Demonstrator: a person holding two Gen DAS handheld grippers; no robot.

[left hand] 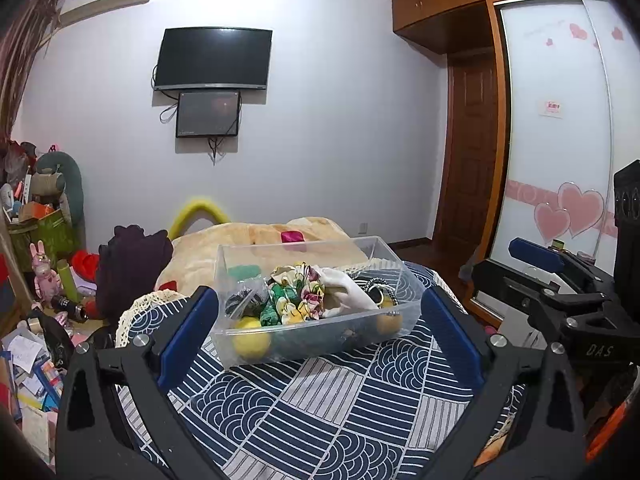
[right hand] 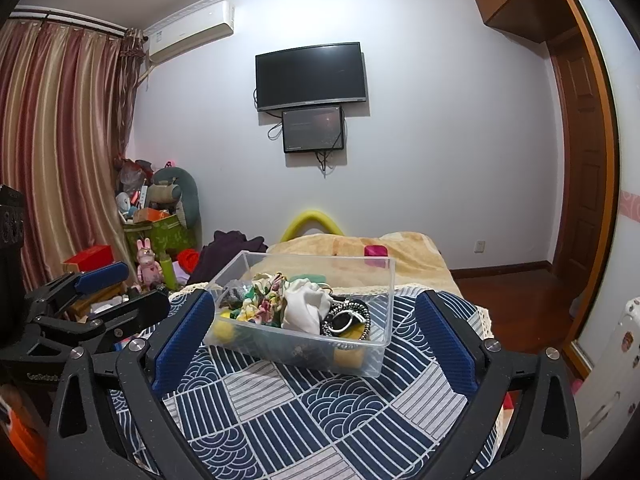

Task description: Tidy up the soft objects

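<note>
A clear plastic bin (left hand: 394, 276) (right hand: 382, 280) stands on the blue-and-white patterned cloth (left hand: 320, 408) (right hand: 288, 408). It holds a floral scrunchie (left hand: 298, 294) (right hand: 264, 300), a white cloth (left hand: 348, 290) (right hand: 304, 304), a black-and-white band (right hand: 346, 320), yellow sponges (left hand: 250, 340) (right hand: 348, 354) and a green piece (left hand: 244, 271). My left gripper (left hand: 320, 328) is open and empty, just in front of the bin. My right gripper (right hand: 314, 328) is open and empty, just in front of the bin. Each gripper shows in the other's view, the right (left hand: 560, 280) and the left (right hand: 92, 292).
A beige blanket (left hand: 256, 240) (right hand: 404, 248) with a small pink object (left hand: 292, 236) (right hand: 375, 251) lies behind the bin. A dark garment (left hand: 132, 268) lies at the left. Clutter and toys (left hand: 44, 272) (right hand: 152, 236) fill the left floor. A wardrobe (left hand: 560, 120) stands at the right.
</note>
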